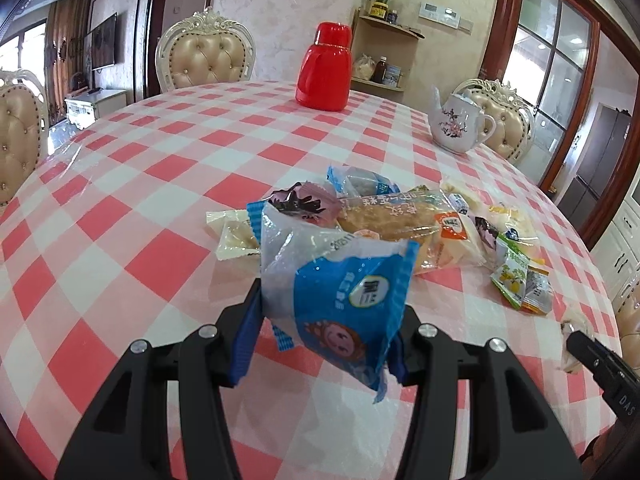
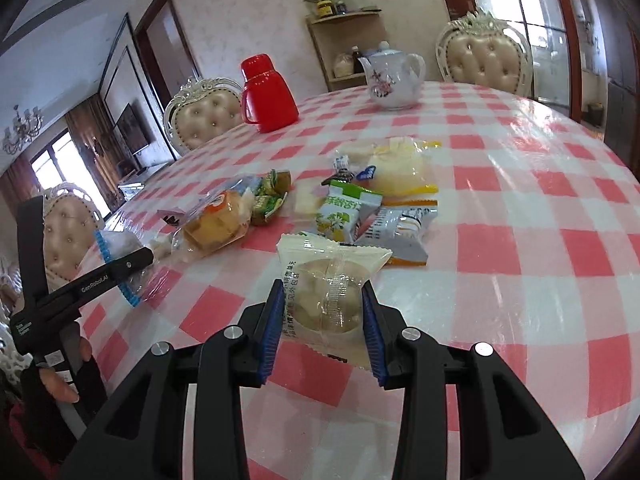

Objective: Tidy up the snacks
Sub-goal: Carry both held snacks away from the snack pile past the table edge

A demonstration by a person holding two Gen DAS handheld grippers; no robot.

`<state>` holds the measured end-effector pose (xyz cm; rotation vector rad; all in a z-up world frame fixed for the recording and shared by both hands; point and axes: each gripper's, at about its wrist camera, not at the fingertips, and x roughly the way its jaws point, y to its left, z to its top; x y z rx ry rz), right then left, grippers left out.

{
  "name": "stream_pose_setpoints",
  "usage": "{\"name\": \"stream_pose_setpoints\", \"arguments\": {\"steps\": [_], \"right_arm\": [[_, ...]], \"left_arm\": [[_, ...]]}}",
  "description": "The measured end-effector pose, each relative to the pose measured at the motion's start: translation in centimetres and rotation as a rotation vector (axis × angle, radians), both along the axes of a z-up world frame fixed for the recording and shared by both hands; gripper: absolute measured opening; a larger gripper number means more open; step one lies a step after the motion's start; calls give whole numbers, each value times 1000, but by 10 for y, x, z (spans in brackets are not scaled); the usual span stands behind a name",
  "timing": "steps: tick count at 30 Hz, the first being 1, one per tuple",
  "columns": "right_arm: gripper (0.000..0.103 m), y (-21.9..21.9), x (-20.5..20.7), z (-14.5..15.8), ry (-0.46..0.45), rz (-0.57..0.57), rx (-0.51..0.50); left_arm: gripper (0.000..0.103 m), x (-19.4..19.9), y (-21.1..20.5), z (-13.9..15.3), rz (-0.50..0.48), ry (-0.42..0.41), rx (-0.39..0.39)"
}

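Observation:
My left gripper is shut on a blue-and-clear snack packet and holds it upright above the checked tablecloth. My right gripper is shut on a white packet with a round pale pastry, just above the cloth. Beyond both lies a loose pile of snacks: a long bread packet, a purple packet, a cake packet, green candies, a green-and-white packet and a grey-and-orange packet. The left gripper also shows at the left of the right wrist view.
A red thermos jug stands at the far side of the round table, with a white flowered teapot to its right. Padded chairs ring the table. The table's edge curves close on the right.

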<state>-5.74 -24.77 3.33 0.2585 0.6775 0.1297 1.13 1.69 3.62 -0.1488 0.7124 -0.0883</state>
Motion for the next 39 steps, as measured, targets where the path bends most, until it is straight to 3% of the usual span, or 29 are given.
{"name": "stream_pose_setpoints", "arguments": {"steps": [11, 23, 31, 39], "right_arm": [[37, 16, -22, 3, 27, 50, 47], [37, 41, -52, 2, 40, 97, 31], [37, 70, -74, 9, 31, 154, -6], [38, 114, -99, 20, 2, 246, -38]], "left_arm": [[52, -37, -12, 1, -10, -15, -8], [52, -82, -12, -3, -15, -13, -84], [52, -118, -5, 5, -24, 17, -65], [53, -172, 32, 20, 25, 12, 1]]}}
